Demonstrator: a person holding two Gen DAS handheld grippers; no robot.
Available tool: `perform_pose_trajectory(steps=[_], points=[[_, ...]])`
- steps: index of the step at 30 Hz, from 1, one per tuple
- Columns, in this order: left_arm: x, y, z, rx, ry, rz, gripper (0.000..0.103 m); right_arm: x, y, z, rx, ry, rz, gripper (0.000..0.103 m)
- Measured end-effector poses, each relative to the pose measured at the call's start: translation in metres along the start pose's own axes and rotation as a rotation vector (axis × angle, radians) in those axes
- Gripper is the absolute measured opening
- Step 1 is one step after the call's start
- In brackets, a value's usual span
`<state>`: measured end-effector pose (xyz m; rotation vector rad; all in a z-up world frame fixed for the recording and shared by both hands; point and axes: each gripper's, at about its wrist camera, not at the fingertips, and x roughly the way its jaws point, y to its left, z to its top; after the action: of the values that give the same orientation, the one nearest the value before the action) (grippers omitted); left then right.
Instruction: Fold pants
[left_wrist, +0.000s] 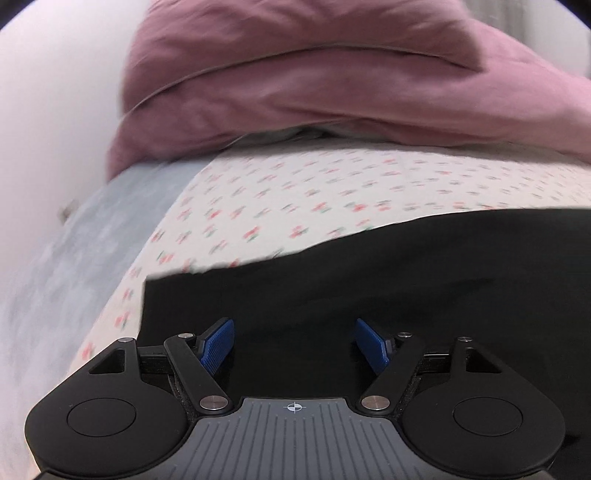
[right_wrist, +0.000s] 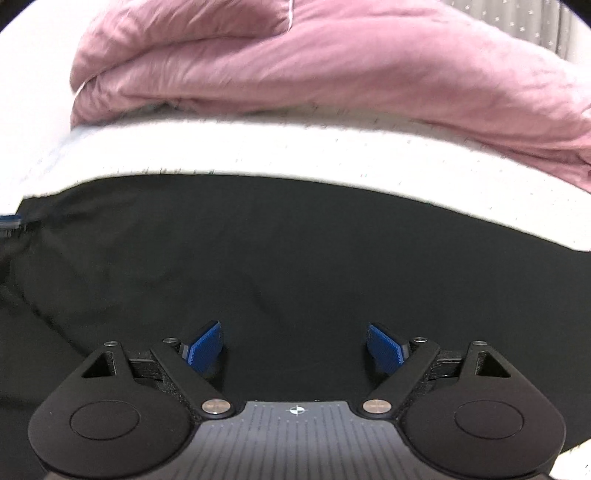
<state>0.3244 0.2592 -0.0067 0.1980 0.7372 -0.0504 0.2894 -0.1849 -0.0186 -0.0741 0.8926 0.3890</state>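
The left gripper stands with its blue pads spread wide and nothing between them; it hangs above the black pants, near their left corner, and whether it touches the cloth cannot be told. The right gripper is likewise released, its pads well apart over the middle of the pants, grasping nothing. The pants lie flat on a white sheet with small red flowers. Beyond them, at the far side, a pink duvet is heaped. A grey cover lies to the left of the sheet.
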Motion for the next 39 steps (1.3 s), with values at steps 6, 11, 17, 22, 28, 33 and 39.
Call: perform_pose_trajectory(steps=[6, 11, 17, 22, 28, 33, 39], points=[[0.011, -0.016, 0.027, 0.188, -0.008, -0.067, 0.08, 0.004, -0.01, 0.029, -0.122, -0.008, 0.013, 0.089], [0.03, -0.018, 0.041, 0.228, 0.009, -0.119, 0.08, 0.024, 0.01, 0.048, -0.306, -0.033, 0.02, 0.092], [0.052, -0.03, 0.053, 0.283, 0.032, -0.115, 0.081, 0.055, 0.037, 0.07, -0.437, -0.026, 0.111, 0.092], [0.071, -0.037, 0.058, 0.301, 0.045, -0.134, 0.08, 0.088, 0.054, 0.093, -0.474, -0.04, 0.105, 0.092], [0.087, -0.03, 0.061, 0.231, 0.048, -0.211, 0.08, 0.116, 0.055, 0.108, -0.517, -0.031, 0.089, 0.091], [0.093, -0.022, 0.063, 0.205, 0.06, -0.271, 0.08, 0.145, 0.044, 0.115, -0.49, 0.005, 0.138, 0.09], [0.094, -0.016, 0.059, 0.175, 0.05, -0.314, 0.076, 0.155, 0.027, 0.116, -0.341, -0.012, 0.222, 0.091]])
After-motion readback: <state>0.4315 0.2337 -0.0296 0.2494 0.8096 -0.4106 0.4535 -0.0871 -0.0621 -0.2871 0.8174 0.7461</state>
